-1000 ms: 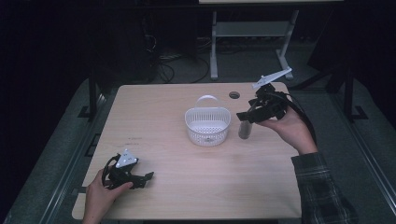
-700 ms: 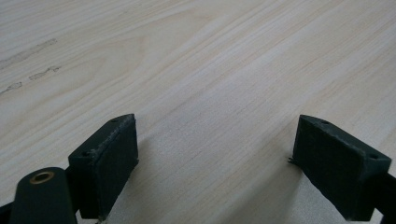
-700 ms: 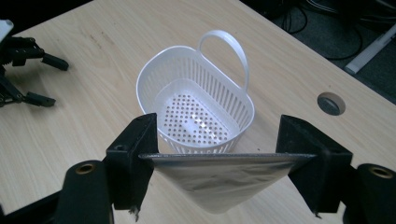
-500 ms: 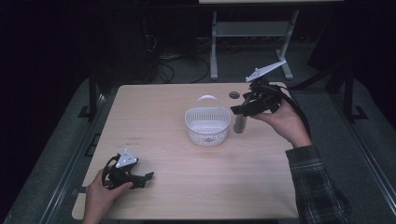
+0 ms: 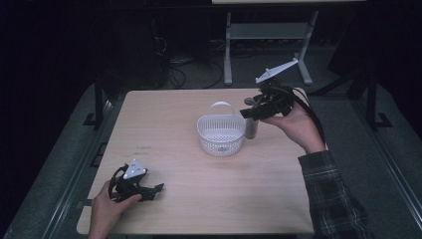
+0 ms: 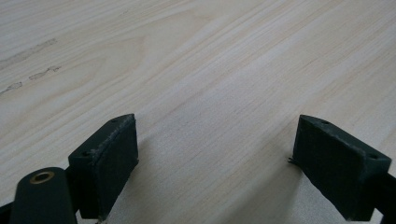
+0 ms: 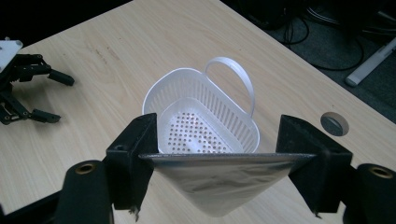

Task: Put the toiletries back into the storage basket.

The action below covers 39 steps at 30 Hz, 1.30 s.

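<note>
The right tool hangs above the bench, just to the right of the white basket, its jaws pinching a silvery pouch by its flat top edge; in the right gripper view the pouch narrows downward between the two black jaws, with the basket just beyond it; in the high view the pouch hangs beside the basket's right wall, and whether it touches cannot be told; the basket stands upright near the middle of the bench, its looped handle at the far rim; well away from the basket, toward the near left corner, the left tool rests on the bench with jaws spread and only bare wood between them.
</note>
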Available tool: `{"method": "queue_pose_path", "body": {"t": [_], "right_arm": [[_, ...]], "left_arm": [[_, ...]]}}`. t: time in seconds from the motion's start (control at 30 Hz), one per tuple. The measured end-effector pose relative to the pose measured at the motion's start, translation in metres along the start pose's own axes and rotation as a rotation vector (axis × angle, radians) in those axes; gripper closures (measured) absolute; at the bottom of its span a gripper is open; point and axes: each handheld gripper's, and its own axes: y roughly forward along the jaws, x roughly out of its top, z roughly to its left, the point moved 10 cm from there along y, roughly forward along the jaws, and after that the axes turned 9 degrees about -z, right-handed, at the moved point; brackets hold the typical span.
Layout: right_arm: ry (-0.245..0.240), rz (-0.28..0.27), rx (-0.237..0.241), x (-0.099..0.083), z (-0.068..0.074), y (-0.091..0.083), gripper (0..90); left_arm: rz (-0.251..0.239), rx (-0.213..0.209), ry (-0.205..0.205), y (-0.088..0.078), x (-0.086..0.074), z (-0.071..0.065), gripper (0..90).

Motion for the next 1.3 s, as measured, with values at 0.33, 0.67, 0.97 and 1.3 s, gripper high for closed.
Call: {"method": "queue_pose_path", "body": {"t": [0.33,0.67,0.97,1.3], "right_arm": [[-0.001,-0.011,0.004,0.011,0.005,0.007,29.5],[0.004,-0.013,0.009,0.015,0.007,0.019,29.5],[0.012,-0.012,0.011,0.017,0.006,0.031,29.5],[0.008,0.003,-0.002,0.016,0.006,0.044,29.5]], "left_arm": [[0.0,0.0,-0.001,0.0,0.0,0.0,13.1],[-0.001,0.0,0.0,0.0,0.0,0.0,13.1],[-0.001,0.0,0.0,0.0,0.0,0.0,13.1],[0.001,-0.001,0.0,0.0,0.0,0.0,13.1]]}}
